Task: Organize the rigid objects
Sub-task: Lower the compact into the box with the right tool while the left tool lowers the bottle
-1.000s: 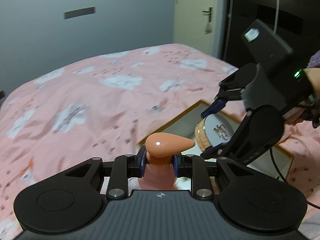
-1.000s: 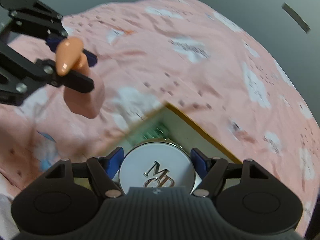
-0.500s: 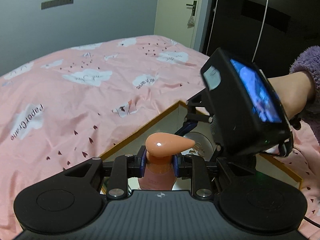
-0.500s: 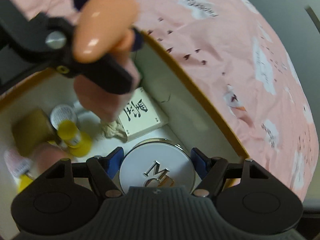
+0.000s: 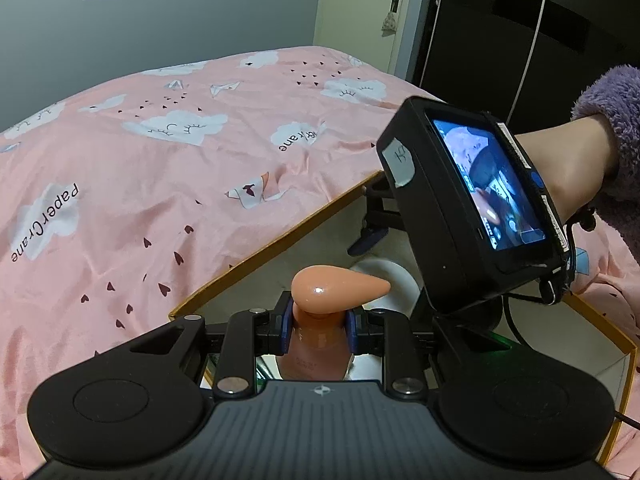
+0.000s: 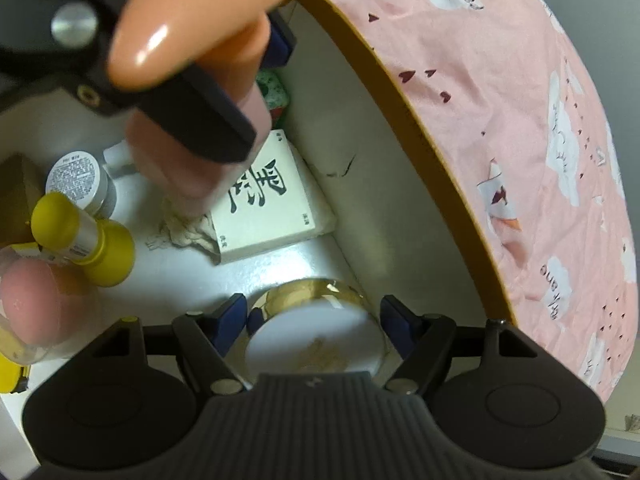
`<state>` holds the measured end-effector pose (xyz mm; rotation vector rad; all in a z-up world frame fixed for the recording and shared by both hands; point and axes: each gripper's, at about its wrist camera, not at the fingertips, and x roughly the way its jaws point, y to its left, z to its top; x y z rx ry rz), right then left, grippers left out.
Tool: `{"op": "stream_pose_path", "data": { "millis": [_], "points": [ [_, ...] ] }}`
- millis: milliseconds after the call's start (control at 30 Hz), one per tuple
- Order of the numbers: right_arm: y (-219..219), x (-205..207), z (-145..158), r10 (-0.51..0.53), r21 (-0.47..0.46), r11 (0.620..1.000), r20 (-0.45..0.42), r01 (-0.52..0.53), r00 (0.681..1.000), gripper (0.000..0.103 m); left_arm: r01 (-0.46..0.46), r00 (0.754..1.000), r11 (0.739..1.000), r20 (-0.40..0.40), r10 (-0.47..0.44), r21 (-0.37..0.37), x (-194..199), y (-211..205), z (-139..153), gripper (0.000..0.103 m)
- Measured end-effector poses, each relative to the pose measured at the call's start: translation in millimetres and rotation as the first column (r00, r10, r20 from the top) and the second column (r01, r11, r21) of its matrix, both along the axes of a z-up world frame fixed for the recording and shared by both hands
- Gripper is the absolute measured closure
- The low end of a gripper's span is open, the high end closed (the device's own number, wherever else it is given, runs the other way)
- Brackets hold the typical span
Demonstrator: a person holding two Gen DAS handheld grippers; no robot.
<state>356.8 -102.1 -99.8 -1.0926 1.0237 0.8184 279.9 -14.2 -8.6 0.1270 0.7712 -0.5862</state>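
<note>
My left gripper is shut on the neck of a peach pump bottle, which hangs over the open gold-rimmed box. The right wrist view has the same bottle at the top left, just above the box contents. My right gripper points down into the box near its right wall. A round white-lidded gold compact sits tilted and blurred between the pads, with a small gap on each side. In the left wrist view the white compact shows partly behind the pump head.
Inside the box lie a white card box with black characters, yellow-capped bottles, a white jar, crumpled paper and a green patterned item. The box rests on a pink bedspread. A hand in a purple sleeve holds the right gripper.
Both grippers have sunk from above the bedspread down into the box. The compact, gripped flat before, now sits lower and tilted between the right pads, its gold side showing.
</note>
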Motion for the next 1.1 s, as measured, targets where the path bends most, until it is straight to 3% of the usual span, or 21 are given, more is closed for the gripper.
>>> {"op": "stream_pose_path", "data": {
  "millis": [267, 400, 567, 800, 967, 1100],
  "points": [
    [-8, -5, 27, -0.04, 0.069, 0.997, 0.051, 0.037, 0.998, 0.029, 0.014, 1.0, 1.0, -0.001, -0.014, -0.02, -7, -9, 4, 0.074],
    [-23, -14, 53, -0.152, 0.146, 0.98, 0.112, 0.135, 0.982, 0.029, 0.022, 1.0, 0.999, -0.004, -0.022, -0.035, -12, -21, 6, 0.074],
    [-48, -30, 82, -0.267, 0.257, 0.938, 0.112, 0.232, 0.957, 0.029, 0.021, 0.999, 0.999, -0.04, -0.023, -0.049, -14, -42, 0, 0.074],
    [-64, -47, 88, -0.308, 0.248, 0.934, 0.189, 0.258, 0.932, 0.03, -0.03, 0.991, 0.997, -0.13, 0.021, -0.066, -10, -60, -25, 0.075],
    [-74, -42, 82, -0.347, 0.25, 0.922, 0.193, 0.296, 0.918, 0.03, -0.064, 0.982, 0.992, -0.182, 0.044, -0.106, -5, -63, -35, 0.074],
    [-81, -37, 83, -0.398, 0.282, 0.896, 0.168, 0.343, 0.902, 0.03, -0.055, 0.974, 0.996, -0.224, 0.039, -0.065, -4, -74, -44, 0.074]
  ]
}}
